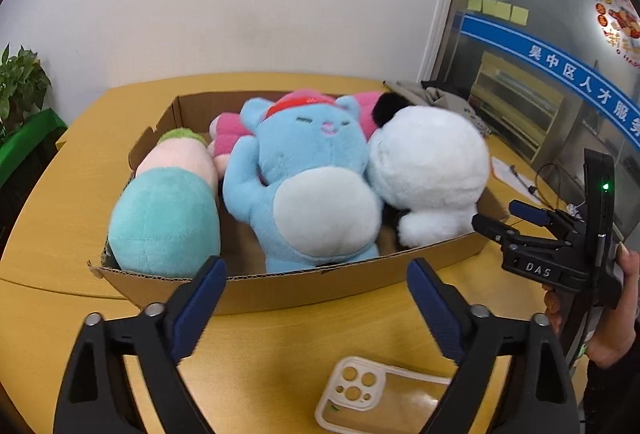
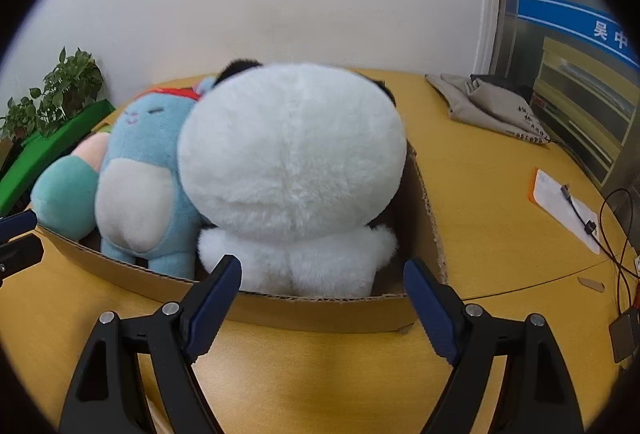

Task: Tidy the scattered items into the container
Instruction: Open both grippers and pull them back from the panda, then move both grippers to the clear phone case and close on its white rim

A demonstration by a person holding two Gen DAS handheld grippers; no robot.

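Observation:
An open cardboard box (image 1: pixel 320 286) (image 2: pixel 320 310) stands on the yellow table. Inside lie a teal-and-pink plush (image 1: pixel 168 210) (image 2: pixel 64 194), a blue plush with a grey belly (image 1: pixel 308 170) (image 2: pixel 140 170), a pink plush (image 1: pixel 230 132) behind it, and a white panda plush (image 1: pixel 432 166) (image 2: pixel 292 158) at the right end. My left gripper (image 1: pixel 316 278) is open and empty just in front of the box's near wall. My right gripper (image 2: pixel 322 278) is open and empty at the near wall, in front of the panda; it also shows in the left wrist view (image 1: pixel 504 214).
A clear phone case (image 1: pixel 376 398) lies on the table near the left gripper. Folded beige cloth (image 2: pixel 488 106), a notepad with a cable (image 2: pixel 564 206) and a small dark device (image 2: pixel 624 334) lie to the right. A potted plant (image 2: pixel 60 94) stands at the left.

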